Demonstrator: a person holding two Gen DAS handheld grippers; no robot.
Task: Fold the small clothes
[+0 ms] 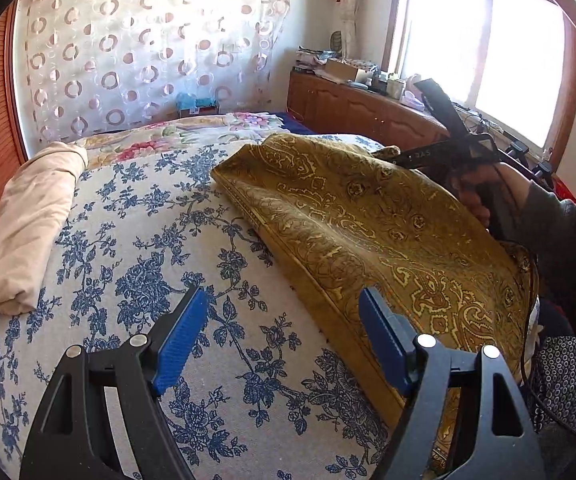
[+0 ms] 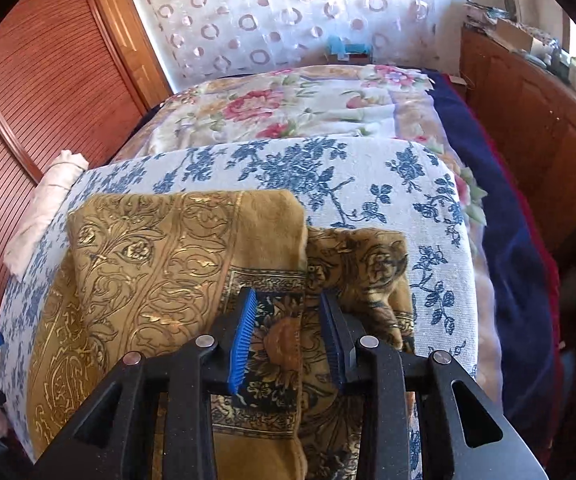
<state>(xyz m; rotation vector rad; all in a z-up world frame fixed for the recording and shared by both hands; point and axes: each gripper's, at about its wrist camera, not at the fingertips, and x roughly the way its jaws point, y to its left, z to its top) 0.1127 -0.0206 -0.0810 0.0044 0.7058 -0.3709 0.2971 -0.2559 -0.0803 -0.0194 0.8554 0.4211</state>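
Two grippers over a mustard-gold paisley-patterned cloth [image 1: 368, 216] folded on a blue-floral white cushion [image 1: 136, 248].

Left wrist view: the left gripper [image 1: 282, 316] fills the lower frame, its blue-padded jaws wide apart, holding nothing; the right-hand pad hangs over the cloth's near hem, contact unclear. The cloth occupies centre to right. A rolled beige fabric bundle [image 1: 28, 224] lies at the left edge. The right gripper [image 1: 392, 154] appears upper right, tip at the cloth's far edge.
Right wrist view: the right gripper [image 2: 288, 316] shows jaws partly open above the cloth [image 2: 160, 248] at lower centre; whether they grip it cannot be told.
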